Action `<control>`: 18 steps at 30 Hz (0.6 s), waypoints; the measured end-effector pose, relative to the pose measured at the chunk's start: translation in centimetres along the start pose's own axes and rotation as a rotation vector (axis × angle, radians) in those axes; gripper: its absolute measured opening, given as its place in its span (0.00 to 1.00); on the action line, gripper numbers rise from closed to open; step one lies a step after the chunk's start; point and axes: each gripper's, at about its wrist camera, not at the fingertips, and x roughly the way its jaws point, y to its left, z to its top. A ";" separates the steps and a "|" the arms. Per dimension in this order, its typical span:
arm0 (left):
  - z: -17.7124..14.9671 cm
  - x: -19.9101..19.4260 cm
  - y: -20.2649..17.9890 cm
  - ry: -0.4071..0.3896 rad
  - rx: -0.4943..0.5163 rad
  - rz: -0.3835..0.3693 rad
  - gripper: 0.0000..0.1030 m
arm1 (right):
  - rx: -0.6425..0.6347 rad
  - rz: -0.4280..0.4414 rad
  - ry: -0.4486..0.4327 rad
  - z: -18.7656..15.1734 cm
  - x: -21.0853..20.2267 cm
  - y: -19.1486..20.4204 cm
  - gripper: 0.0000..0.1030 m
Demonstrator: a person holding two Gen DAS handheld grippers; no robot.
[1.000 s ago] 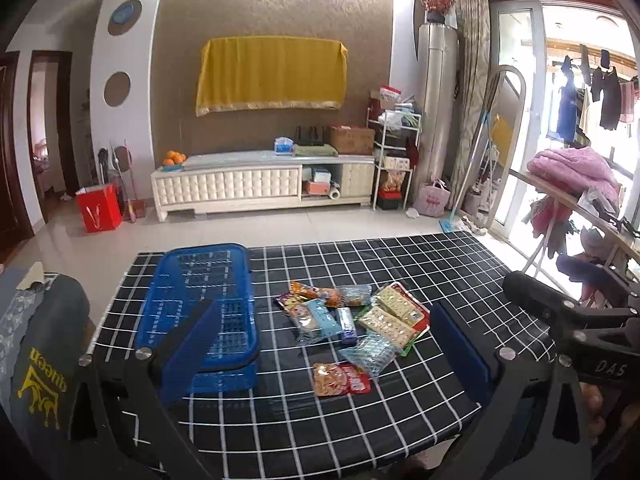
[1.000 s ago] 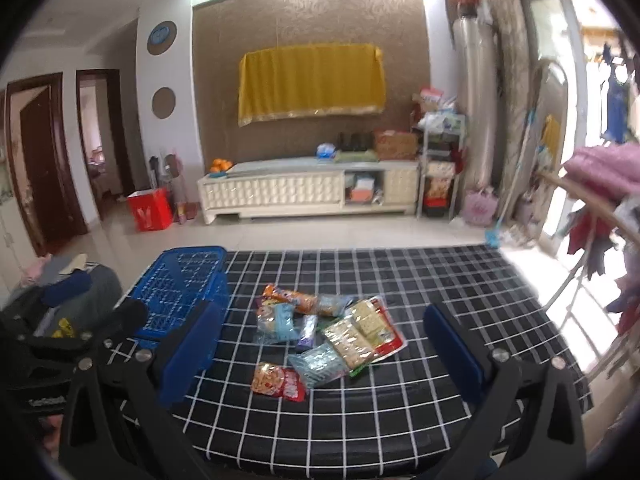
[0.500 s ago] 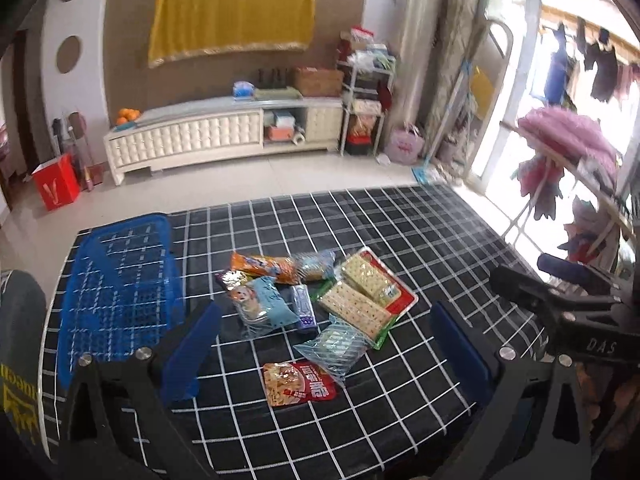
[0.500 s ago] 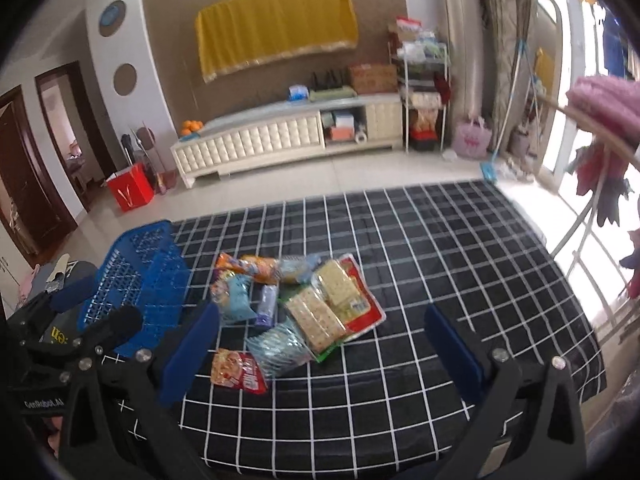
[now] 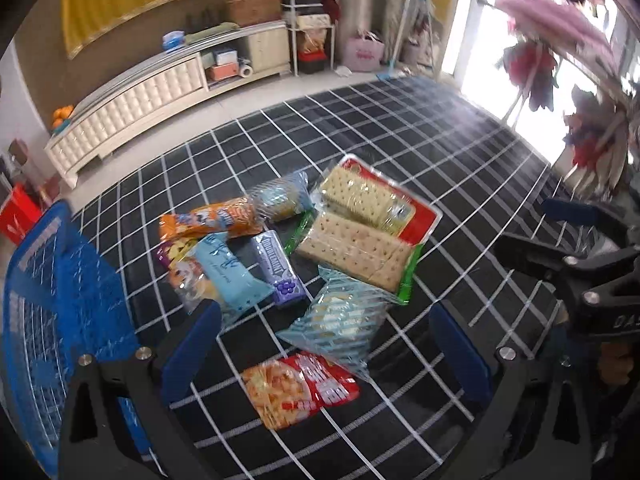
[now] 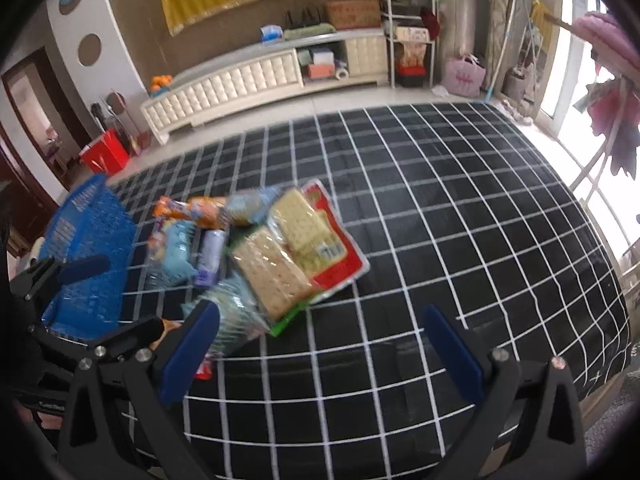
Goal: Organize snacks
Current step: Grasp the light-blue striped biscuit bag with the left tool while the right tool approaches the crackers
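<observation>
Both grippers, left gripper (image 5: 324,354) and right gripper (image 6: 320,344), hung spread and empty over the snack packets (image 5: 304,256); none lay visibly inside the blue basket (image 5: 60,308).

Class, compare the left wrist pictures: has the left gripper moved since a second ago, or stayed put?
Yes. The left gripper has moved forward and down toward the snack pile; the packets look bigger and nearer on the checked tablecloth.

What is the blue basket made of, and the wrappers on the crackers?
The blue basket looks like hard moulded plastic: its walls and floor are an open lattice of one even colour. The two cracker packs seem wrapped in thin clear plastic film, shiny with glints, with the pale crackers showing through; one has a red printed edge, the other green.
</observation>
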 end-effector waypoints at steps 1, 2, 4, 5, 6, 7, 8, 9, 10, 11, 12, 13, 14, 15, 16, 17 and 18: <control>0.1 1.0 -0.1 0.020 0.019 -0.004 1.00 | 0.008 -0.013 0.012 -0.2 0.6 -0.4 1.00; 0.1 2.0 -0.2 0.046 0.037 -0.011 1.00 | 0.014 -0.017 0.021 -0.3 1.1 -0.6 1.00; 0.2 3.7 -0.5 0.086 0.068 -0.044 1.00 | 0.031 -0.010 0.040 -0.5 2.2 -1.2 1.00; 0.2 4.5 -0.6 0.103 0.079 -0.056 0.96 | 0.041 -0.001 0.050 -0.7 2.6 -1.5 1.00; 0.2 5.6 -0.7 0.129 0.087 -0.059 0.94 | 0.047 0.004 0.054 -0.7 2.9 -1.7 1.00; 0.3 5.9 -0.7 0.140 0.088 -0.061 0.93 | 0.052 0.002 0.058 -0.8 3.2 -2.0 1.00; 0.3 6.7 -0.7 0.154 0.089 -0.063 0.88 | 0.053 -0.001 0.058 -0.8 3.5 -2.1 1.00; 0.3 7.1 -0.7 0.162 0.089 -0.060 0.79 | 0.055 -0.003 0.059 -0.8 3.6 -2.2 1.00; 0.3 7.6 -0.8 0.176 0.095 -0.067 0.74 | 0.059 -0.003 0.062 -0.9 3.8 -2.3 1.00; 0.2 7.9 -1.0 0.189 0.104 -0.072 0.69 | 0.063 -0.003 0.067 -0.9 3.9 -2.4 1.00; 0.1 8.2 -1.2 0.201 0.116 -0.074 0.68 | 0.069 -0.005 0.072 -1.0 4.1 -2.6 1.00; 0.0 8.4 -1.3 0.206 0.120 -0.076 0.68 | 0.073 -0.007 0.075 -1.0 4.2 -2.7 1.00; -0.1 8.8 -1.5 0.218 0.121 -0.084 0.68 | 0.074 -0.009 0.079 -1.0 4.3 -2.8 1.00; -0.3 9.1 -1.5 0.234 0.117 -0.096 0.68 | 0.075 -0.008 0.079 -1.1 4.5 -2.9 1.00; -0.4 9.4 -1.5 0.243 0.117 -0.095 0.68 | 0.075 -0.008 0.081 -1.2 4.5 -3.0 1.00; -0.5 9.6 -1.6 0.245 0.121 -0.090 0.68 | 0.076 -0.009 0.081 -1.2 4.5 -3.0 1.00; -0.6 9.8 -1.7 0.249 0.126 -0.087 0.63 | 0.076 -0.008 0.082 -1.3 4.5 -3.0 1.00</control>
